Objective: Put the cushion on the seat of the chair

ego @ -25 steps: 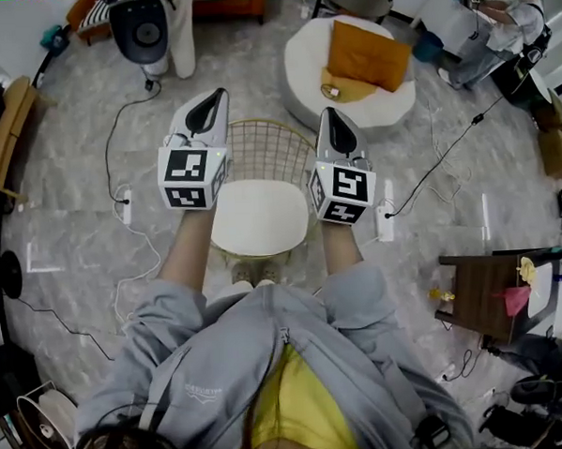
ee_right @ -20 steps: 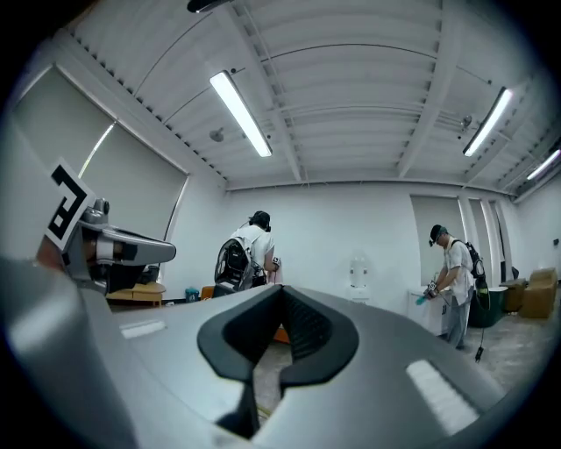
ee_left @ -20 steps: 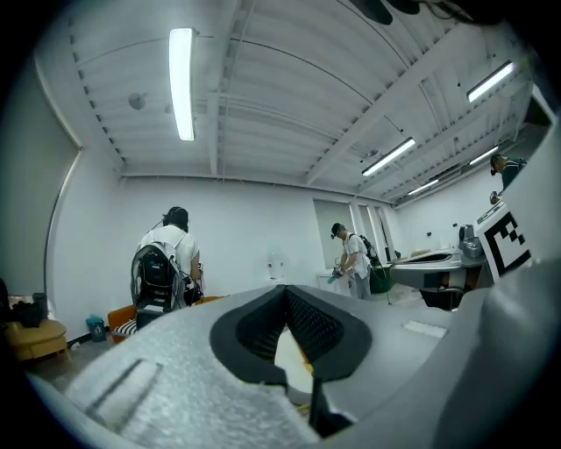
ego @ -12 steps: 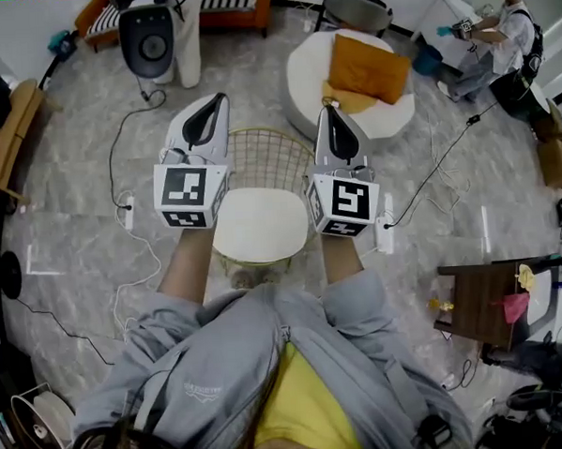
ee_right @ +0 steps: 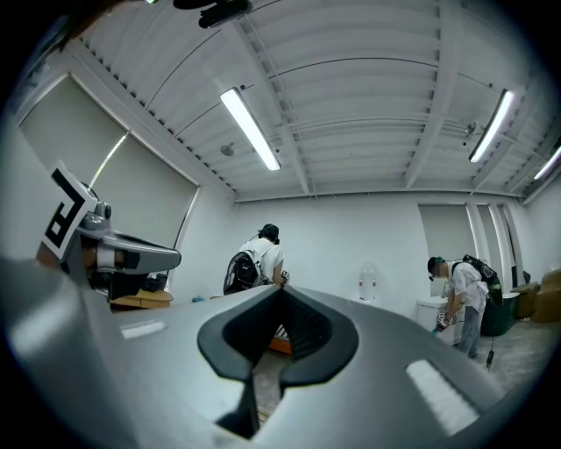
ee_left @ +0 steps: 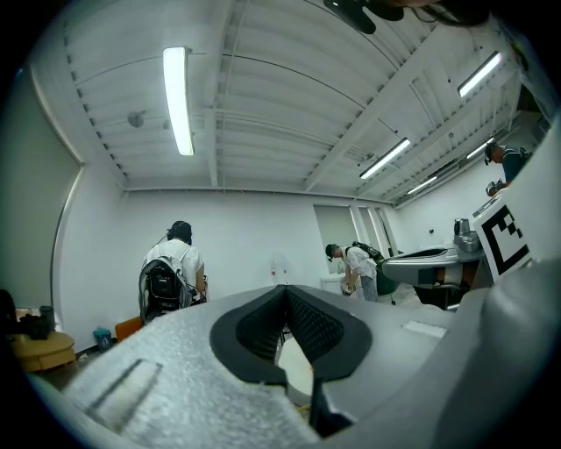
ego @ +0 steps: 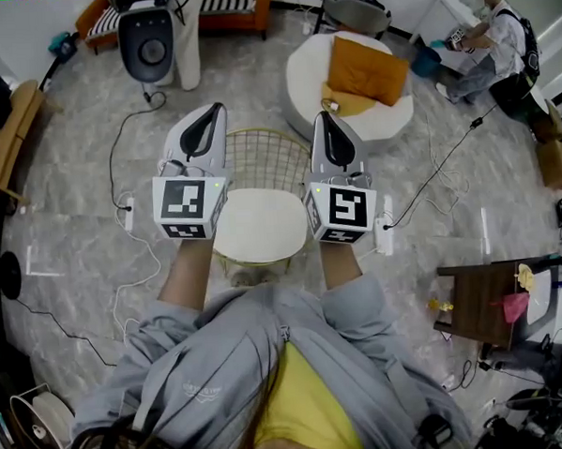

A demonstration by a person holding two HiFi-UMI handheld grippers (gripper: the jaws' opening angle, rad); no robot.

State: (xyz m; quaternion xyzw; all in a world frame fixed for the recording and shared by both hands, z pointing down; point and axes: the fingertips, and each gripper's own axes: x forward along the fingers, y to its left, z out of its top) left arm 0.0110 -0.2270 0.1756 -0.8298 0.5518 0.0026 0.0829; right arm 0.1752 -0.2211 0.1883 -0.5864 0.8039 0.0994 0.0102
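An orange cushion [ego: 367, 64] leans on a round white pouf [ego: 306, 67], with a flatter mustard cushion [ego: 345, 92] beside it. The chair stands below me in the head view, with a gold wire back [ego: 263, 156] and a white seat [ego: 259, 225]. My left gripper [ego: 219, 108] hovers over the chair's left side, and my right gripper [ego: 320, 115] over its right side. Both point away from me toward the pouf, well short of the cushion. Each has its jaws shut with nothing between them, as the left gripper [ee_left: 285, 288] and right gripper [ee_right: 282, 288] views confirm.
Power strips [ego: 125, 206] [ego: 385, 221] and cables lie on the marble floor either side of the chair. A black round device on a stand [ego: 146, 33] stands at the back left, a wooden table [ego: 482, 297] at the right. A person [ego: 497, 39] works at the back right.
Both grippers have lifted a little above the chair and tipped slightly upward, still shut. The cushion and chair have not moved.
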